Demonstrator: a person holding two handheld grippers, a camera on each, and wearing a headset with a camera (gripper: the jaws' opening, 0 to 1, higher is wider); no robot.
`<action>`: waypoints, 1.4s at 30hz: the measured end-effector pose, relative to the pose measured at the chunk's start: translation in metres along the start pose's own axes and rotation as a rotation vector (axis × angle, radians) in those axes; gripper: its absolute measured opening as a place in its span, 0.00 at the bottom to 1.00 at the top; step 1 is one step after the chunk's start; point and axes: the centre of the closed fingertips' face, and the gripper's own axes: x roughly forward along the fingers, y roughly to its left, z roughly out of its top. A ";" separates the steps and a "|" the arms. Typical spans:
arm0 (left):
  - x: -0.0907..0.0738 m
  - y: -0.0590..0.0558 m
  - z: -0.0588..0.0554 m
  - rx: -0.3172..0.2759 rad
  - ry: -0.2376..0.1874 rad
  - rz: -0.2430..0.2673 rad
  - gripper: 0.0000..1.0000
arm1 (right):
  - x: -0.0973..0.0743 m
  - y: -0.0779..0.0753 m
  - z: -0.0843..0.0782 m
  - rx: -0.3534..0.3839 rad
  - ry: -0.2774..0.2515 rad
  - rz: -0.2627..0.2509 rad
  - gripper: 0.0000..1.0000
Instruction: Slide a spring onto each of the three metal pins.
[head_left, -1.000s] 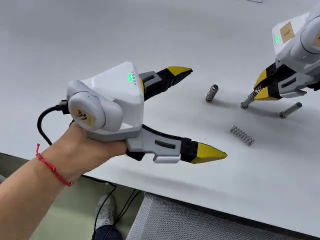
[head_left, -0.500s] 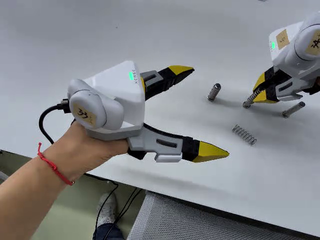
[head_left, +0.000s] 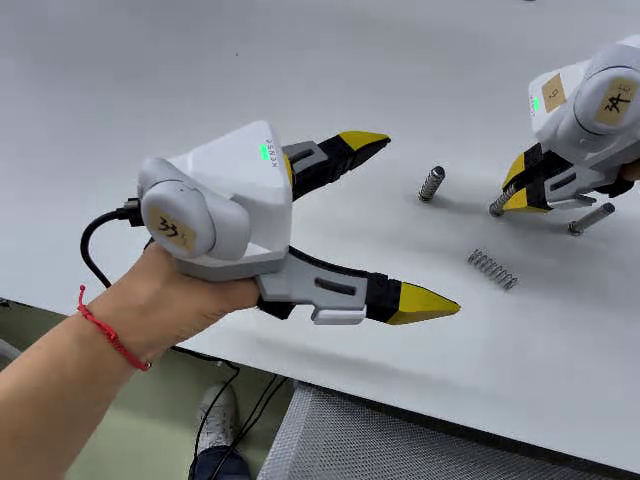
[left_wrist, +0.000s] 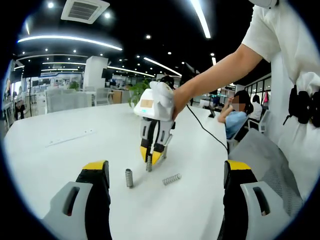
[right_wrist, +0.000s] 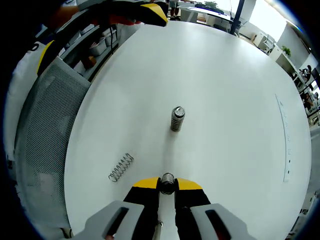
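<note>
Left gripper (head_left: 420, 222) hovers at the table (head_left: 200, 80) edge, jaws wide, holding nothing. Beyond it an upright pin (head_left: 431, 183) wears a spring — a loose spring (head_left: 492, 270) lies near. Right gripper (head_left: 512, 198) pinches a tilted sprung pin (head_left: 497, 205) — a bare pin (head_left: 590, 218) lies just beside.

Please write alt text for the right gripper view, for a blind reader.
The right gripper has its fingers shut on a spring-covered pin on a white table. Ahead stands a second pin wearing a spring, and a loose spring lies at lower left.
</note>
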 end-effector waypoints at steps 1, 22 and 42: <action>0.000 0.000 0.000 0.001 0.000 0.000 0.94 | 0.000 0.000 0.000 0.001 0.001 0.000 0.08; 0.000 -0.003 0.003 0.011 0.013 -0.011 0.94 | -0.009 0.000 0.003 0.036 -0.040 -0.017 0.13; 0.001 -0.011 0.011 0.058 0.038 -0.052 0.92 | -0.060 0.007 0.007 0.147 -0.186 -0.124 0.25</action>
